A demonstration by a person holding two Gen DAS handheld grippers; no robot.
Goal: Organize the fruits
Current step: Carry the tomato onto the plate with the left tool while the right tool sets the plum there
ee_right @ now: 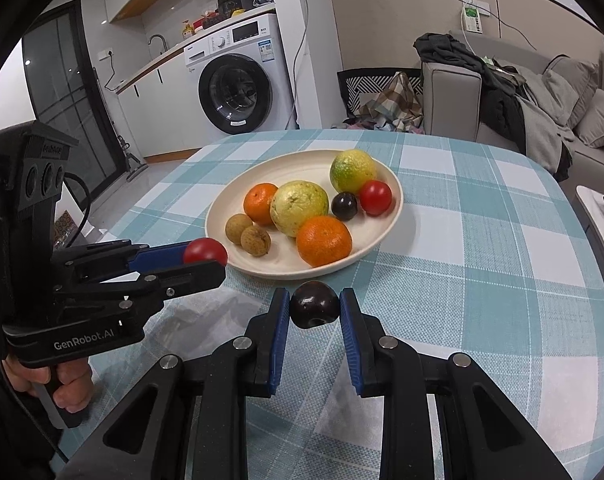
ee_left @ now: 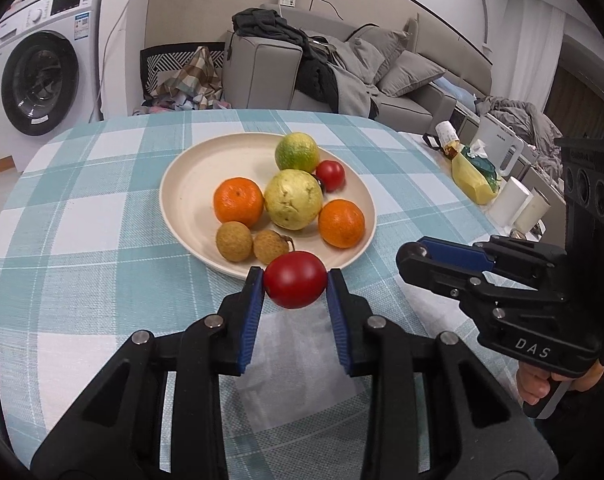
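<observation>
A round red tomato [ee_left: 295,279] is clamped between the blue pads of the left tool [ee_left: 295,280], held just above the near rim of the cream round plate [ee_left: 182,188] on the blue-checked tabletop [ee_left: 82,216]. A dark purple plum-like fruit [ee_right: 314,305] is pinched in the closed right tool [ee_right: 314,306], off the plate's near edge. Both are gripped at their widest part, probably so they cannot roll out. On the plate, like fruits are gathered in pairs, which suggests sorting by kind.

Red tomato [ee_left: 295,280] and dark plum [ee_right: 314,305] just before fruit-filled plate [ee_left: 182,184]
</observation>
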